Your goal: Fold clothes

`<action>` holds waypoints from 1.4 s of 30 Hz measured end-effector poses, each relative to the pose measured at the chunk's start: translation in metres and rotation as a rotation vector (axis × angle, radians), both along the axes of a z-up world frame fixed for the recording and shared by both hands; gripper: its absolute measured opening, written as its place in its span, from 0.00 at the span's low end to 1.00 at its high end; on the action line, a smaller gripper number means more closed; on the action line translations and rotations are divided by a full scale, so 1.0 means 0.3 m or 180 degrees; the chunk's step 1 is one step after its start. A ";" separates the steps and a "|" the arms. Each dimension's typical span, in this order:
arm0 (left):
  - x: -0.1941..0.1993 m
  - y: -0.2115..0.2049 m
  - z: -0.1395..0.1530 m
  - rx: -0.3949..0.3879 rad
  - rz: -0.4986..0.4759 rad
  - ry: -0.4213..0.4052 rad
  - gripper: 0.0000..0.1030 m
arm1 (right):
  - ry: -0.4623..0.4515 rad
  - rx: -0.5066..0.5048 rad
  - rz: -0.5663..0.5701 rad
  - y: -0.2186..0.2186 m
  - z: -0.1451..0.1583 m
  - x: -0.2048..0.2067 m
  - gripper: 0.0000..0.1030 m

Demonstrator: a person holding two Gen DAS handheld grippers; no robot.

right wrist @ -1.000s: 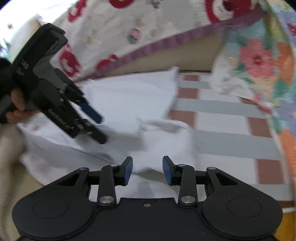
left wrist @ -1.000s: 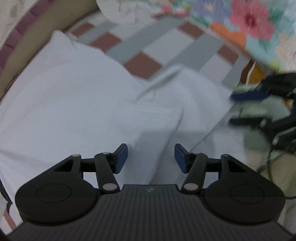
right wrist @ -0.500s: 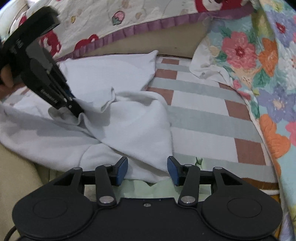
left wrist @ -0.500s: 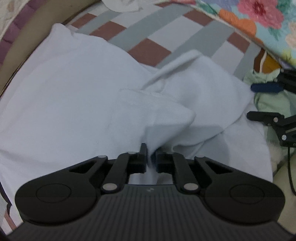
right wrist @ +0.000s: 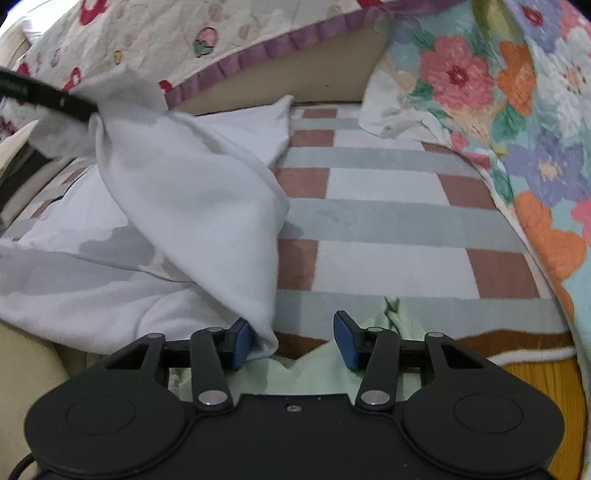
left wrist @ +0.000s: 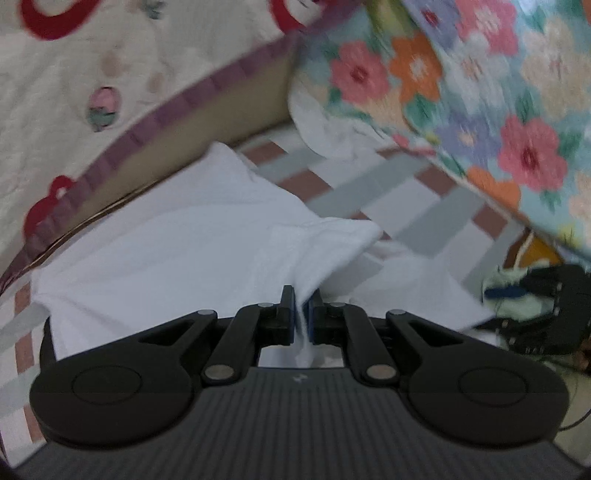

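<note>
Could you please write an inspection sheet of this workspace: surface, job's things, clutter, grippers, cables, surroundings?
Surface: checked blanket in grey, white and brown squares, partly covered by cloth.
Job's things: white garment, crumpled, one part lifted; pale green cloth under the right gripper.
Clutter: small white cloth at the far edge, beside the floral quilt.
Grippers: left gripper shut on a fold of the white garment; right gripper closing, the garment's corner touching its left pad, not pinched.
Cables: a thin dark cable at the right edge of the left wrist view.
Surroundings: floral quilt on the right, strawberry-print quilt with purple trim behind.
</note>
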State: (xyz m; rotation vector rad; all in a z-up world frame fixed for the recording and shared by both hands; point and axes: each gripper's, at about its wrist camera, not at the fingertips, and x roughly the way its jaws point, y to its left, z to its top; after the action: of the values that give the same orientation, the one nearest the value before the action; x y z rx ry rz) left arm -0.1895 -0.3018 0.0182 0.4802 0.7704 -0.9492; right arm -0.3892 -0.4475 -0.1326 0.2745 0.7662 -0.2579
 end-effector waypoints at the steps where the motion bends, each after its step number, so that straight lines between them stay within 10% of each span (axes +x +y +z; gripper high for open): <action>1: 0.014 0.023 0.003 -0.0038 0.0072 0.0015 0.06 | -0.0036 -0.0024 0.0051 0.008 0.006 0.001 0.22; 2: 0.026 0.044 0.005 -0.0062 0.0140 0.0022 0.06 | -0.0072 -0.0048 0.0102 0.016 0.012 0.001 0.07; 8: 0.062 0.178 -0.040 -0.0035 0.0387 0.0203 0.06 | -0.0237 -0.0565 0.0272 0.101 0.115 -0.028 0.03; 13: 0.113 0.251 -0.111 0.0130 0.0613 0.0566 0.04 | 0.0122 -0.0422 0.0172 0.099 0.050 0.009 0.02; 18: 0.131 0.306 -0.108 0.0059 0.0755 0.0591 0.04 | -0.0301 -0.0030 0.0458 0.134 0.150 -0.034 0.02; 26: 0.153 0.388 -0.104 0.0202 0.1060 0.0316 0.04 | 0.0262 -0.0427 0.0384 0.132 0.129 -0.036 0.02; 32: 0.035 0.501 0.007 -0.0233 0.1403 -0.0372 0.03 | 0.0229 -0.0155 0.0294 0.070 0.127 -0.045 0.02; 38: 0.065 0.647 -0.109 -0.0106 0.2047 0.0583 0.04 | -0.0042 0.0530 0.0145 0.020 0.125 -0.014 0.11; 42: 0.080 0.707 -0.135 -0.0254 0.2217 0.0950 0.06 | -0.0127 0.0282 0.0263 0.067 0.180 0.072 0.26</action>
State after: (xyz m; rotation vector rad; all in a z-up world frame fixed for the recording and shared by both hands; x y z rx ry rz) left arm -0.1655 -0.0897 -0.0224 -0.0205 1.0702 -0.3947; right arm -0.3677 -0.4273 -0.0786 0.3301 0.7488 -0.1403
